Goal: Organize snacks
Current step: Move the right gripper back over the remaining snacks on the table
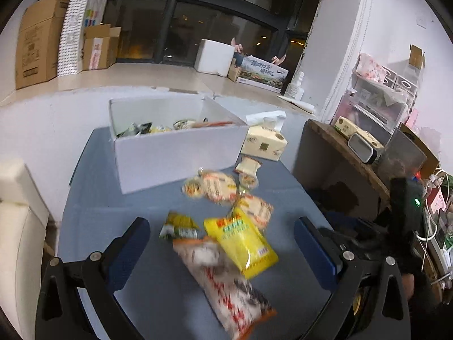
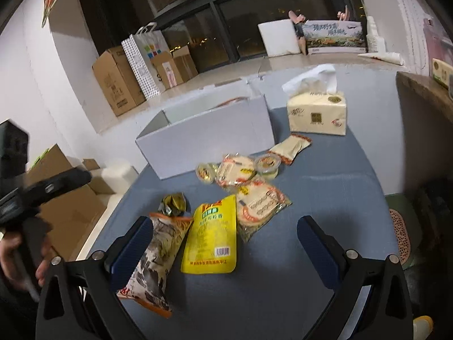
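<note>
Snacks lie loose on the worktop (image 2: 325,198) before the box (image 2: 209,138), awaiting sorting. Left gripper (image 1: 222,243) and right gripper (image 2: 223,243) hover spread, empty, over the yellow pouch (image 2: 211,236), probably choosing.

Each gripper (image 1: 222,250) (image 2: 223,250) – black frame, silver screws, ribbed blue pads (image 2: 318,250).
</note>
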A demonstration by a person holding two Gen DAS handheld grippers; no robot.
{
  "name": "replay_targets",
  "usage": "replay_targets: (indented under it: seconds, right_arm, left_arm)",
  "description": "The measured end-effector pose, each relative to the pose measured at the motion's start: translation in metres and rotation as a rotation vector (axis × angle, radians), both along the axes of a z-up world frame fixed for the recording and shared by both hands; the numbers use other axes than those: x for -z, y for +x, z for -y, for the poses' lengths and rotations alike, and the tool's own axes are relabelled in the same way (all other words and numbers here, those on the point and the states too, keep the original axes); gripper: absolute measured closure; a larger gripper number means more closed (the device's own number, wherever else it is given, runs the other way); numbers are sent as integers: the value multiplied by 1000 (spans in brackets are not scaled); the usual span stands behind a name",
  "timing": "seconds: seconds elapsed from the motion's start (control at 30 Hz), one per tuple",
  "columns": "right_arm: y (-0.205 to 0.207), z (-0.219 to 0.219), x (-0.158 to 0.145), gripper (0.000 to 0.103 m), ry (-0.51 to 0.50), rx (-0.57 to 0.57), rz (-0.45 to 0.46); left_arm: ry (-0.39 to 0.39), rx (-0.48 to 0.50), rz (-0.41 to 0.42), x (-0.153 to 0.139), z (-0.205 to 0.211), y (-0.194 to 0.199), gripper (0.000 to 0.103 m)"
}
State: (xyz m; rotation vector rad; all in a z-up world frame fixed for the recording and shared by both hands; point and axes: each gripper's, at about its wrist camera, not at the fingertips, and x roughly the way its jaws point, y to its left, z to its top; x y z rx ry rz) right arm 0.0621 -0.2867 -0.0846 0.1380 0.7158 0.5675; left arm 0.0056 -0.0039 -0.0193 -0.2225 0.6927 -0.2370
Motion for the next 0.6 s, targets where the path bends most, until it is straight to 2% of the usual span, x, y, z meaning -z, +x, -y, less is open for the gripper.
replay_targets:
  seconds: [0.13, 0.3, 0.4, 0.6]
  right_arm:
    - [6, -18, 2, 0, -19, -55, 15]
    - [24, -67, 4, 0, -103, -167, 24]
    - [41, -100, 14, 0, -190, -205, 18]
    - [77, -143, 50, 0, -352, -215, -58]
  left_arm:
    - [13, -41, 12, 3, -5, -27, 0]
    - [70, -118, 25, 5, -15, -48, 0]
    - [65, -152, 32, 5, -24, -59, 0]
    - [39, -198, 12, 13, -39, -67, 0]
